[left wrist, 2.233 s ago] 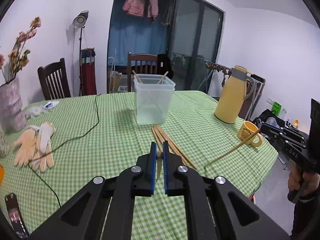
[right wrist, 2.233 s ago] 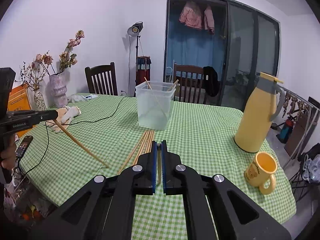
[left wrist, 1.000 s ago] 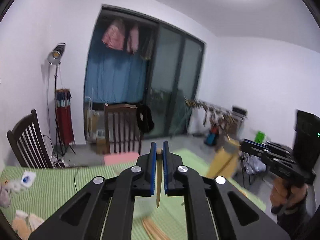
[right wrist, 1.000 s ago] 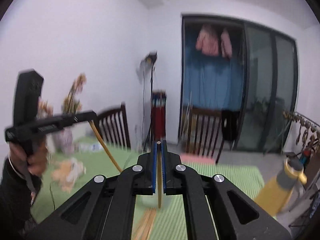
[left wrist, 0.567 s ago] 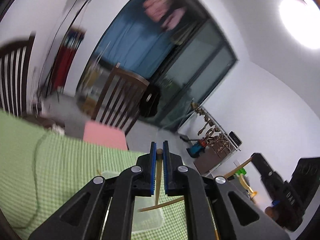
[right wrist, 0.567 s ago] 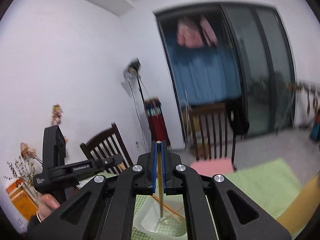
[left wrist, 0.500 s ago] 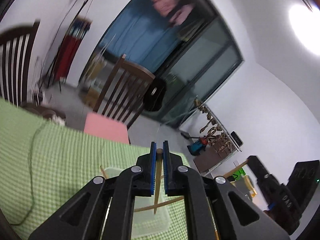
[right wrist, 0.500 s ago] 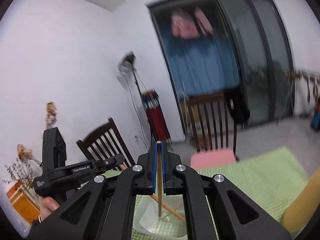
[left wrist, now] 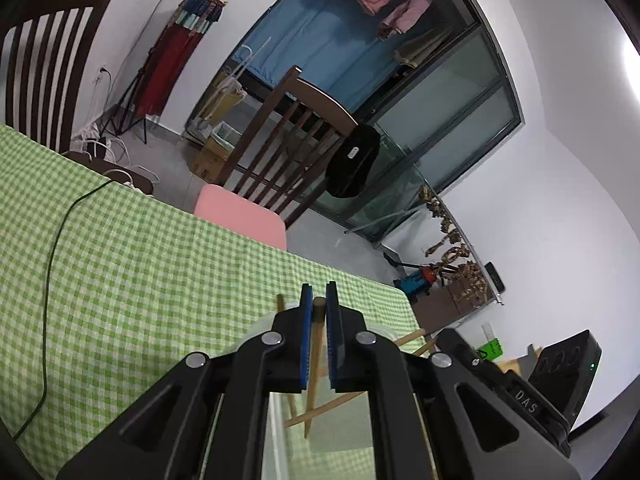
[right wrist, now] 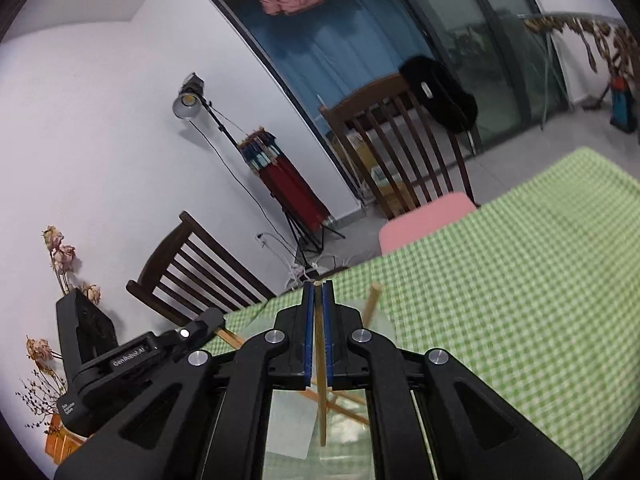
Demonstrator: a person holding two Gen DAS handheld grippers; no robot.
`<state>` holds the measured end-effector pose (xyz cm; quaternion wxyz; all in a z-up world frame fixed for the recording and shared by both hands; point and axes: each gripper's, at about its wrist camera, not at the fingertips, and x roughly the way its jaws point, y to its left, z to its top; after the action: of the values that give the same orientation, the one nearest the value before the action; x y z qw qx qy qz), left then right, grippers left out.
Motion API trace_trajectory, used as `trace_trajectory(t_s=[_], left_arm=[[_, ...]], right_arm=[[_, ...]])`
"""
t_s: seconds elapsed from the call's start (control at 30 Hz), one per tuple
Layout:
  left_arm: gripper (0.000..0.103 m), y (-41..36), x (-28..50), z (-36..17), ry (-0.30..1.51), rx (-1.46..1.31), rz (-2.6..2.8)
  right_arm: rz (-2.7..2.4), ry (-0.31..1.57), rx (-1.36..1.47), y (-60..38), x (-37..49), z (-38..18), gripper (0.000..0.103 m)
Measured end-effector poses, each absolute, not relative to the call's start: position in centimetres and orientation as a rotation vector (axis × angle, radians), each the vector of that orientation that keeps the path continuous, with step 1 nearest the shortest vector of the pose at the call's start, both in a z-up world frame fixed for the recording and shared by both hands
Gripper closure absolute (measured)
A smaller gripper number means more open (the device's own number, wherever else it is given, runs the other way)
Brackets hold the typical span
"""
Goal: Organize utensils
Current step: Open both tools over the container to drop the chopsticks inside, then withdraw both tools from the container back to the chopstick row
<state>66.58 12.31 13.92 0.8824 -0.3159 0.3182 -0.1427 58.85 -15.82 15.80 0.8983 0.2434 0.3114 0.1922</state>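
Chopsticks are in both our grippers, one each. Our left gripper [left wrist: 314,340] has its blue fingers [left wrist: 305,344] clamped on a wooden chopstick [left wrist: 313,376] whose lower end hangs down inside the clear plastic container [left wrist: 280,432] directly beneath it. Our right gripper [right wrist: 317,336] is likewise closed on its own chopstick [right wrist: 320,384], the tip reaching down into the same container [right wrist: 288,424]. Other chopsticks [right wrist: 371,304] already lean against the container's wall, one end poking above the rim. The container stands on the bench [left wrist: 120,280], which is covered with a green checked cloth. In the right wrist view we see the left gripper just to the left, over the container's edge. A wooden chair [right wrist: 404,140] with a pink cushion [right wrist: 424,220] stands at the far side of the bench.
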Motion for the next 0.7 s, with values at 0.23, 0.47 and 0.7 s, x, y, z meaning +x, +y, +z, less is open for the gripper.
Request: trace_trajectory(t_s=[0.23,0.47,0.7], left_arm=[[0.073,11.9,64.3,15.8,0.622,-0.531,-0.269],[0.049,12.5,59.4,18.9,0.581,-0.431,-0.166],[0.038,11.1,51.2,21.2,0.511,-0.218,-0.094]], right_arm=[[0.297,0.648,0.298,-14.6,58.3,16.0,0.048],[0.245,0.554,0.066,-14.9,54.0,18.8,0.039],[0.229,0.555,-0.024,-17.7,49.1,19.2,0.026]])
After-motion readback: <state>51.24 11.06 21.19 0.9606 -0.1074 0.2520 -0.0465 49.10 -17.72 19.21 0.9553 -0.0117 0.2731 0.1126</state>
